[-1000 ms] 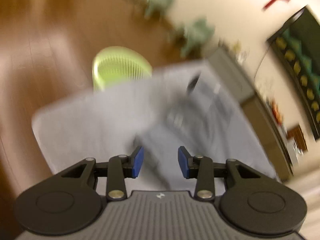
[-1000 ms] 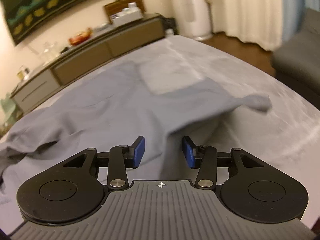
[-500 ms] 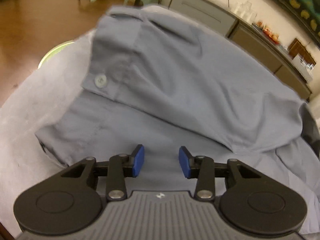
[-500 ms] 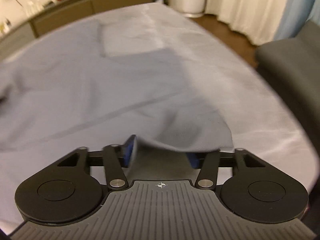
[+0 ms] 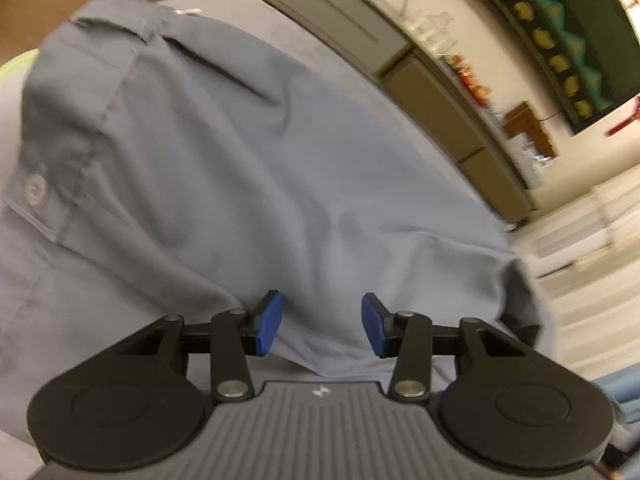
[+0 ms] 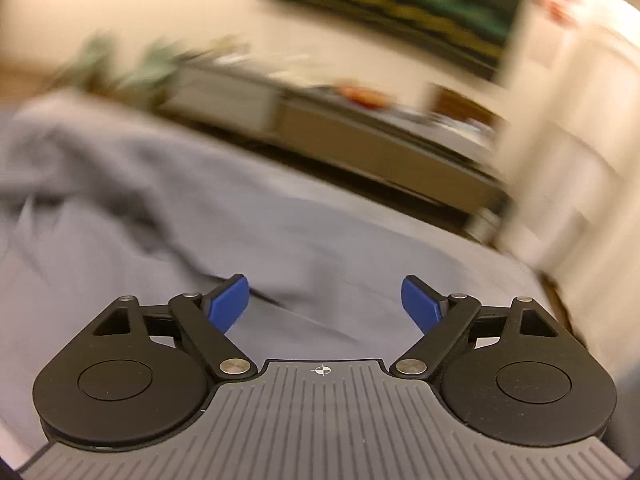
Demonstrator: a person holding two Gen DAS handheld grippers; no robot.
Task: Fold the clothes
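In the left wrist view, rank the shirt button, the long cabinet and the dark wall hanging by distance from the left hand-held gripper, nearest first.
From the left hand-held gripper:
1. Shirt button, left edge, on the shirt.
2. Long cabinet, beyond the table, upper right.
3. Dark wall hanging, above the cabinet, far upper right.

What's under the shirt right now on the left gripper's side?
The blue shirt lies over a pale grey cloth-covered table, bare only at the far edge. A lime-green rim peeks out at the left. Whatever else lies beneath is covered.
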